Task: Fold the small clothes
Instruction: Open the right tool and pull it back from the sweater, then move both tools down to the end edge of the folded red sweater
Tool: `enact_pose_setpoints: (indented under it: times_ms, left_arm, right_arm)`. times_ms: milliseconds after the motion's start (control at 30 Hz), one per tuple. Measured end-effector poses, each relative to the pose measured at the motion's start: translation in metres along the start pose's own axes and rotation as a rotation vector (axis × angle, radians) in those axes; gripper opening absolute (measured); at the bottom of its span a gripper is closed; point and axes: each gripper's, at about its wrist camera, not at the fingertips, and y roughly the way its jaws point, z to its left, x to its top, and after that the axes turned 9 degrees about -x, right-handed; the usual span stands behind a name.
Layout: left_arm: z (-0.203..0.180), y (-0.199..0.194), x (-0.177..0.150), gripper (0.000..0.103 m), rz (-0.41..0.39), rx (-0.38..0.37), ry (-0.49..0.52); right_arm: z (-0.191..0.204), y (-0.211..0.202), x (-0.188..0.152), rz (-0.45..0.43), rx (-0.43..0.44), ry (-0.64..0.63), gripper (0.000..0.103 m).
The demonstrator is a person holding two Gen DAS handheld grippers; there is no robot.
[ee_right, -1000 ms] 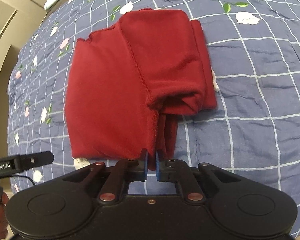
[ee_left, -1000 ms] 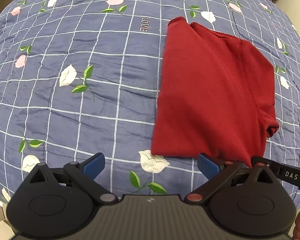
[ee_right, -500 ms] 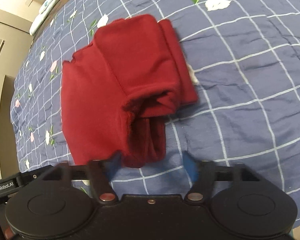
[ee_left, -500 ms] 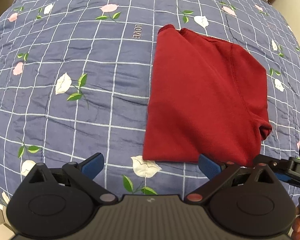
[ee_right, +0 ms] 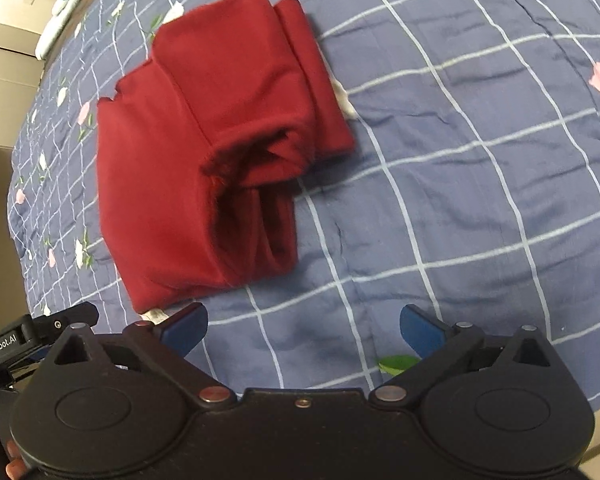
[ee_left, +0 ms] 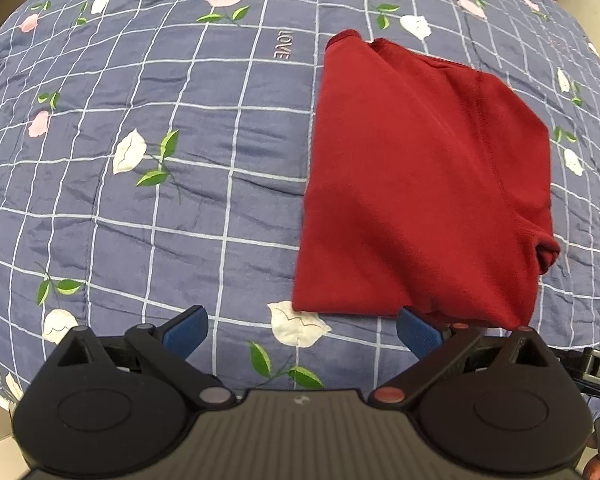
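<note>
- The dark red fleece garment (ee_left: 416,184) lies folded into a compact rectangle on the blue checked floral bedspread (ee_left: 180,160).
- Left tongs (ee_left: 300,330) and right tongs (ee_right: 302,326) both gape apart, holding nothing.
- Folding looks essentially finished; perhaps tidying the loose near edge remains.

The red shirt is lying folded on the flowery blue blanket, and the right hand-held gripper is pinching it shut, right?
Not pinching. The right wrist view shows the right hand-held gripper open and off the red shirt, which does lie folded on the flowery blue blanket.
</note>
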Motion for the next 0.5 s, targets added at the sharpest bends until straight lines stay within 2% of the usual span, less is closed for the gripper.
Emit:
enact_pose_setpoints:
  times_ms: [167, 433, 500]
  left_arm:
    - [0.007, 0.005, 0.003, 0.102, 0.023, 0.022, -0.012]
    - [0.031, 0.024, 0.006, 0.102, 0.109, 0.149, -0.046]
    - [0.038, 0.024, 0.01, 0.102, 0.11, 0.152, -0.059]
  right_arm:
    - [-0.001, 0.004, 0.001, 0.014, -0.04, 0.0, 0.102]
    - [-0.014, 0.016, 0.001, 0.084, -0.17, 0.026, 0.102]
    - [-0.019, 0.017, 0.001, 0.09, -0.181, 0.048, 0.102]
